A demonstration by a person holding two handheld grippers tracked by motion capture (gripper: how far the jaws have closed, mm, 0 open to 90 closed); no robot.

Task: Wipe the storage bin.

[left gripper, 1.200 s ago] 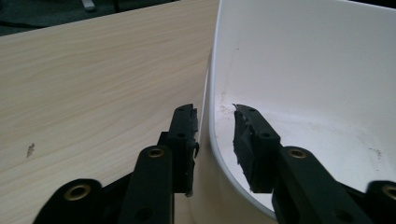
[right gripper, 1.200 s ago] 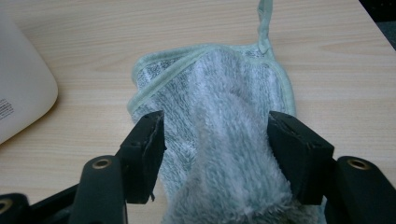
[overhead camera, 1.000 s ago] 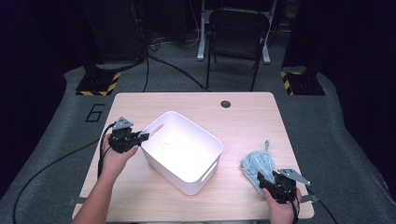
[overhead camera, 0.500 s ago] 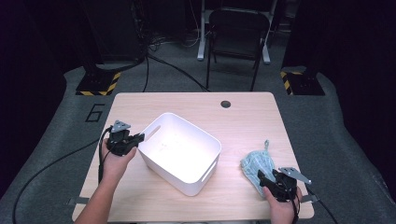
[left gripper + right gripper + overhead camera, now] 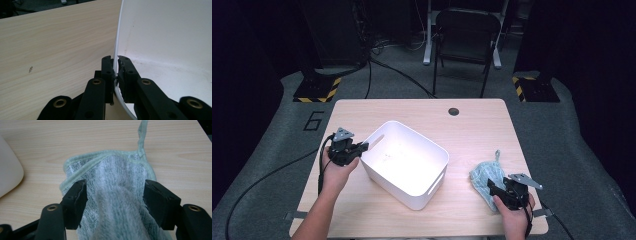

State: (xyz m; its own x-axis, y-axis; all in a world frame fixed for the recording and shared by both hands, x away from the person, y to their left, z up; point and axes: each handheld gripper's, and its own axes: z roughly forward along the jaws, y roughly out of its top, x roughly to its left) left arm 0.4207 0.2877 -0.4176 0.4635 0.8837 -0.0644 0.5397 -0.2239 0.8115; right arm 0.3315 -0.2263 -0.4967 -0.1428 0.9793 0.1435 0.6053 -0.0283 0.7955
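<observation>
since the earlier frame almost nothing has changed place: both hands sit where they were, and the white plastic bin [image 5: 404,162] has not slid on the light wooden table [image 5: 422,112]. the left gripper [image 5: 357,148], seen at the middle left of the high view, has just been closing and then opening a tiny bit, with the thin white rim of the bin [image 5: 115,62] between its jaws. in the left gripper view the two black jaws stand almost together at the bottom middle of the frame and pinch that rim, one jaw outside the bin and one inside it. the bin takes up the right side of that frame and the table [image 5: 55,45] the left side. the right gripper [image 5: 493,187] is at the lower right of the high view, held in a hand at the bottom edge. its jaws are wide apart. in the right gripper view a fluffy pale green and grey cloth with a green edge [image 5: 112,202] lies flat on the table between the two jaws, and the jaws do not squeeze it. a thin loop of the cloth points toward the top of that frame. in the high view the cloth [image 5: 484,172] sits near the lower right corner of the table, well apart from the bin. a black chair [image 5: 467,30] stands on the grey floor past the far edge of the table, at the top middle of the frame.
</observation>
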